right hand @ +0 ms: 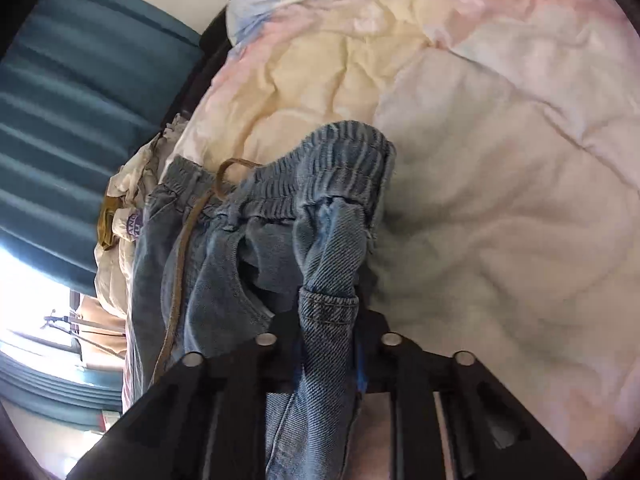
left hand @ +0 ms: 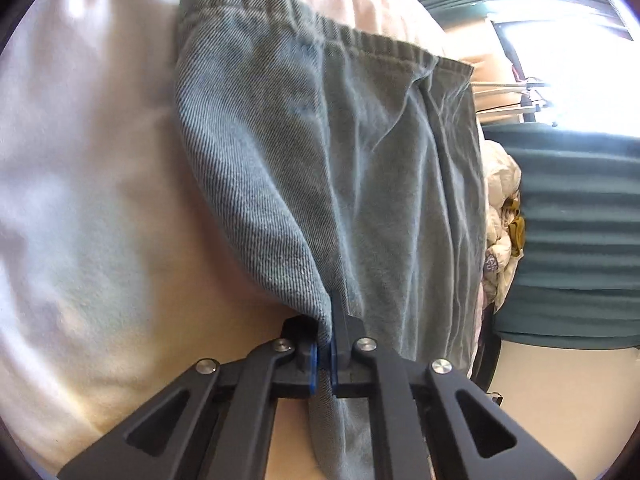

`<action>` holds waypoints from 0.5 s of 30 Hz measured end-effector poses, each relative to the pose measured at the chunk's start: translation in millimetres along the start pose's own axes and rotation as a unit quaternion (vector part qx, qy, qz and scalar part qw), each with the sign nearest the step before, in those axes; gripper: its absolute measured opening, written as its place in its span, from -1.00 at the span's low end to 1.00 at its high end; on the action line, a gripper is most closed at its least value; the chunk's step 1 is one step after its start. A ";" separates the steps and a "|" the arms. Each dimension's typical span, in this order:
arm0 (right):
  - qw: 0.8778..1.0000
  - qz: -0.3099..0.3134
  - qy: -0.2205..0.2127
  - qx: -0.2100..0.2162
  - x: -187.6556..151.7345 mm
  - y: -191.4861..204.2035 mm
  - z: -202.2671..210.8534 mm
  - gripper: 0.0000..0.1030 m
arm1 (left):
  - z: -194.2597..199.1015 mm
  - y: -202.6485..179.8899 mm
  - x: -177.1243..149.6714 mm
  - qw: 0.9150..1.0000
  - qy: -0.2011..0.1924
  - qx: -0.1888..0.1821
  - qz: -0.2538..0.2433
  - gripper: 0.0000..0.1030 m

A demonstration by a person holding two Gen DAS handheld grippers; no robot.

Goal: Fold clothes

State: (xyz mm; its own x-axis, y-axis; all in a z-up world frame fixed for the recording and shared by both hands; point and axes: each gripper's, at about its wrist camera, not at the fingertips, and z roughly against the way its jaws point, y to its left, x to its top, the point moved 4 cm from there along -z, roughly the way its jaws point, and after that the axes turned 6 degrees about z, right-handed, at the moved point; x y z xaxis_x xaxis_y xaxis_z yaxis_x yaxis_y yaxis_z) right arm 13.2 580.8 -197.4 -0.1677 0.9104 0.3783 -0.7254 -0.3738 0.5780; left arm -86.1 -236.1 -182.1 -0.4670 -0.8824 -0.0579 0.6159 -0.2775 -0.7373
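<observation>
Pale quilted bedding [right hand: 500, 200] lies under the denim trousers [left hand: 320, 160]. Left gripper [left hand: 325, 344] pinches their folded edge. Right gripper [right hand: 328, 344] pinches a hemmed denim fold.

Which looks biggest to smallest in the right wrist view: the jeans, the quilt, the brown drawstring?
1. quilt, fills most of the view
2. jeans, though enlarged by nearness to the camera
3. brown drawstring, a thin cord
</observation>
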 end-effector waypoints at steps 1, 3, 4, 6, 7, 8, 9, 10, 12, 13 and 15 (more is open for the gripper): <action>1.000 0.010 -0.017 0.013 1.6 7.8 8.7 -0.82 | 4.1 -4.6 -0.3 1.000 -0.007 -0.014 -0.004 -0.94; 0.997 0.030 -0.055 0.036 4.3 22.7 29.4 -0.83 | 17.5 -11.9 1.0 0.999 -0.031 -0.043 -0.014 -0.94; 0.996 0.038 -0.073 0.046 5.4 28.7 40.1 -0.84 | 24.2 -14.9 2.5 0.997 -0.046 -0.059 -0.019 -0.94; 0.993 0.045 -0.100 0.048 6.7 32.8 55.9 -0.85 | 35.0 -21.2 5.1 0.994 -0.072 -0.075 -0.037 -0.94; 0.992 0.046 -0.103 0.049 6.9 32.6 59.7 -0.85 | 38.8 -22.6 7.3 0.993 -0.083 -0.073 -0.052 -0.94; 0.993 0.047 -0.098 0.048 7.3 31.7 58.7 -0.85 | 45.2 -23.2 10.6 0.991 -0.090 -0.070 -0.065 -0.94; 0.994 0.052 -0.089 0.042 7.8 31.4 55.0 -0.85 | 47.1 -26.7 11.8 0.990 -0.094 -0.066 -0.077 -0.94; 0.995 0.055 -0.079 0.038 9.0 32.0 50.6 -0.85 | 45.4 -32.2 12.8 0.989 -0.096 -0.059 -0.091 -0.94; 0.995 0.048 -0.066 0.052 13.1 36.5 45.9 -0.85 | 35.8 -47.4 16.6 0.989 -0.092 -0.045 -0.108 -0.94; 0.995 0.041 -0.064 0.065 16.5 41.5 44.9 -0.85 | 32.7 -52.1 19.9 0.989 -0.089 -0.040 -0.112 -0.94; 0.993 0.031 -0.061 0.093 25.3 54.6 42.4 -0.85 | 27.4 -66.1 28.9 0.989 -0.082 -0.038 -0.116 -0.94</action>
State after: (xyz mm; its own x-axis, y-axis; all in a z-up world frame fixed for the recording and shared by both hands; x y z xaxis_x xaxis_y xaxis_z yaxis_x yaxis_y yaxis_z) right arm -2.3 575.9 -125.6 -0.1186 0.8601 0.4961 -0.5790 -0.4658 0.6692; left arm -122.9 -253.6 -116.5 -0.4772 -0.8499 0.2233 0.4516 -0.4552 -0.7674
